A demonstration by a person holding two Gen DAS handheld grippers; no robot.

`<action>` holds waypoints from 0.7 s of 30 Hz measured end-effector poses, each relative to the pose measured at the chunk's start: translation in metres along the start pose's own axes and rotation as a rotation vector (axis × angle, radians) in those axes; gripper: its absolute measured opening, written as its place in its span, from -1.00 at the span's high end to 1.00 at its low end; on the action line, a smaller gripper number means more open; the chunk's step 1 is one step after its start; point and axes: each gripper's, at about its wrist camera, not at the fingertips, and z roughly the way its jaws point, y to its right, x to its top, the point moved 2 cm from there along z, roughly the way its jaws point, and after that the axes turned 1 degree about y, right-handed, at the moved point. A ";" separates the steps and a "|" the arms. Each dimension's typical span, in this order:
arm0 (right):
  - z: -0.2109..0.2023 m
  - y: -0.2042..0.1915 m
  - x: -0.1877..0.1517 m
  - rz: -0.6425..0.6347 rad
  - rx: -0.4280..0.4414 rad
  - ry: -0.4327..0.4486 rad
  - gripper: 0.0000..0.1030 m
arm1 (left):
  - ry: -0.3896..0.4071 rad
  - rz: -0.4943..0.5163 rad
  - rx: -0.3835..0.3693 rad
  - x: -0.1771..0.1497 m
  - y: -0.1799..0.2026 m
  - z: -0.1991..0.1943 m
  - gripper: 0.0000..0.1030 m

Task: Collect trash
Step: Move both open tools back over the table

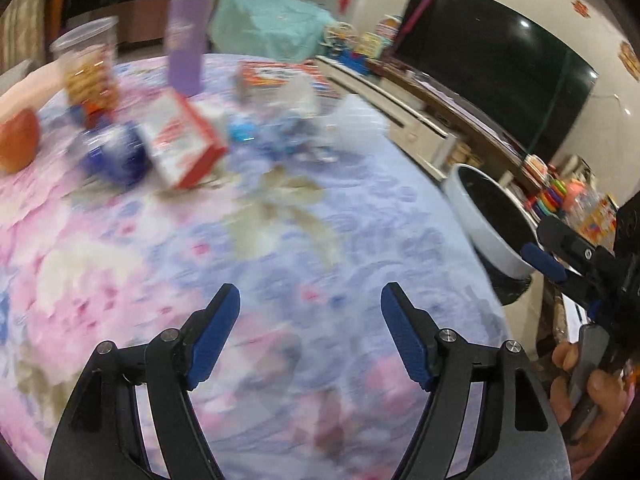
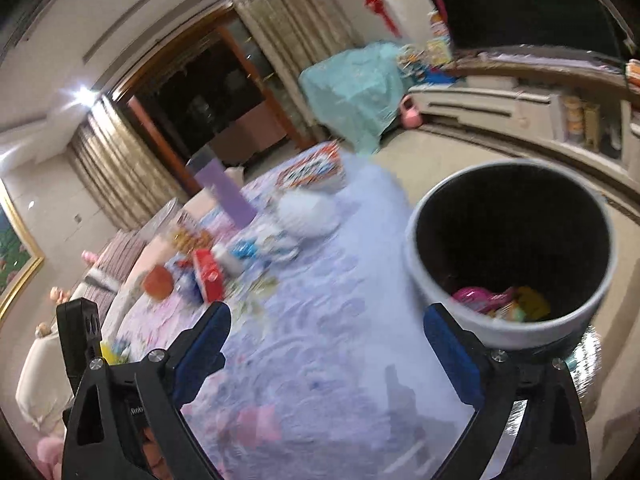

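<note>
A white trash bin (image 2: 508, 320) with a black liner stands beside the table, with pink and yellow wrappers (image 2: 500, 300) inside; it also shows in the left wrist view (image 1: 488, 224). My right gripper (image 2: 326, 328) is open and empty, hovering at the table edge next to the bin. My left gripper (image 1: 310, 304) is open and empty above the floral tablecloth (image 1: 280, 280). Trash lies blurred at the far side: a red-and-white carton (image 1: 186, 140), a blue wrapper (image 1: 116, 152), crumpled blue-white plastic (image 1: 288, 128).
On the table also stand a purple bottle (image 1: 186, 40), a clear cup of snacks (image 1: 88, 64), an orange fruit (image 1: 18, 140) and a printed box (image 1: 280, 74). A TV (image 1: 500, 72) and cabinet lie to the right. The right gripper shows in the left view (image 1: 560, 256).
</note>
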 end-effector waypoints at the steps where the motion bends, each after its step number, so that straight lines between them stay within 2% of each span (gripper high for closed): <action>1: 0.007 -0.007 -0.004 -0.007 0.008 -0.013 -0.91 | 0.000 -0.013 0.005 -0.001 -0.007 -0.001 -0.45; 9: 0.035 -0.047 -0.028 -0.051 0.046 -0.075 -0.90 | 0.030 -0.107 0.064 -0.010 -0.065 -0.022 -0.45; 21: 0.068 -0.082 -0.040 -0.092 0.075 -0.128 -0.91 | 0.029 -0.165 0.126 -0.007 -0.113 -0.029 -0.45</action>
